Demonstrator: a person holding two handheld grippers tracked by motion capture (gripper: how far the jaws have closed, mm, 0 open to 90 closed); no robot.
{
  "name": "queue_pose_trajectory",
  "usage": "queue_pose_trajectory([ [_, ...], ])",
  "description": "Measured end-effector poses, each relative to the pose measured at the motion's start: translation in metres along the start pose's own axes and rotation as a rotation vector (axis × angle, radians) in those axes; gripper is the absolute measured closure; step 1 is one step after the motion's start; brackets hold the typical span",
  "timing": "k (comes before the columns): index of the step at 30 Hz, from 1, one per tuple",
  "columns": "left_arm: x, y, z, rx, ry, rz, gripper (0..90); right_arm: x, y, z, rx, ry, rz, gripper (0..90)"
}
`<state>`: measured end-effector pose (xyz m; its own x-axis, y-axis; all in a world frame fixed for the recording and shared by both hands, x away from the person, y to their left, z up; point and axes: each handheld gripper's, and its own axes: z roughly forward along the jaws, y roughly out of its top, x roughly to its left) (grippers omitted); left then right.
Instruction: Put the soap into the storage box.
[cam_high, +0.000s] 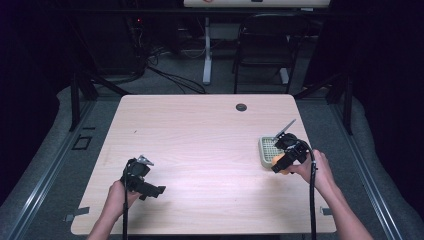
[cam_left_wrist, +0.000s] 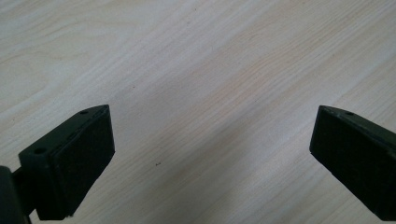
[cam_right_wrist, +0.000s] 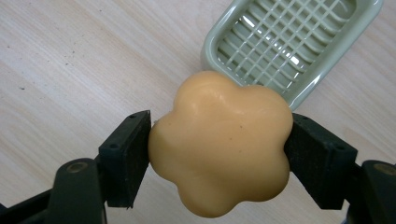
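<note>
Nearest, at the table's (cam_high: 200, 150) front edge, the person's forearms come in from below. At the front left, the left gripper (cam_high: 159, 190) sits low over bare wood, its jaws spread wide with nothing between them; the left gripper view has the two black pads (cam_left_wrist: 74, 163) far apart above plain wood grain. Over on the right, a little farther in, the right gripper (cam_high: 281, 164) is clenched on the soap (cam_right_wrist: 219, 144), an orange flower-shaped bar pinched at its two sides by the pads (cam_right_wrist: 128, 156). The soap (cam_high: 278, 160) hangs just at the near edge of the dish (cam_right_wrist: 289, 46), a pale green tray with a grid floor, which lies flat on the wood near the table's right side; whether soap and dish touch I cannot tell. Farther back, a small round grommet (cam_high: 241, 107) sits in the tabletop near its far edge. Beyond the table stand a white desk leg (cam_high: 207, 55) and a dark chair (cam_high: 265, 45) on the grey floor.
</note>
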<state>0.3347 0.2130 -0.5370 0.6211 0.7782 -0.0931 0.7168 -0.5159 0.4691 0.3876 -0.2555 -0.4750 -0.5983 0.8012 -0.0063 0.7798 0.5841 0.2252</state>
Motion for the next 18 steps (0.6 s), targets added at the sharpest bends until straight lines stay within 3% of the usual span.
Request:
queue_pose_trajectory([
  [7, 0.000, -0.001, -0.001, -0.002, 0.006, -0.002, 0.0, -0.005, 0.007, 0.000, -0.023, 0.002, 0.027, 26.7],
  [9, 0.000, 0.000, -0.001, -0.002, 0.005, 0.001, 0.0, -0.007, 0.010, -0.002, 0.000, -0.005, 0.011, 26.7],
  [13, 0.000, -0.001, 0.000, 0.000, 0.004, -0.003, 0.0, -0.008, 0.012, 0.000, -0.026, -0.006, 0.032, 26.7],
  [18, 0.000, -0.001, 0.000, 0.000, 0.006, -0.002, 0.0, -0.012, 0.020, -0.002, -0.006, -0.009, 0.019, 26.7],
])
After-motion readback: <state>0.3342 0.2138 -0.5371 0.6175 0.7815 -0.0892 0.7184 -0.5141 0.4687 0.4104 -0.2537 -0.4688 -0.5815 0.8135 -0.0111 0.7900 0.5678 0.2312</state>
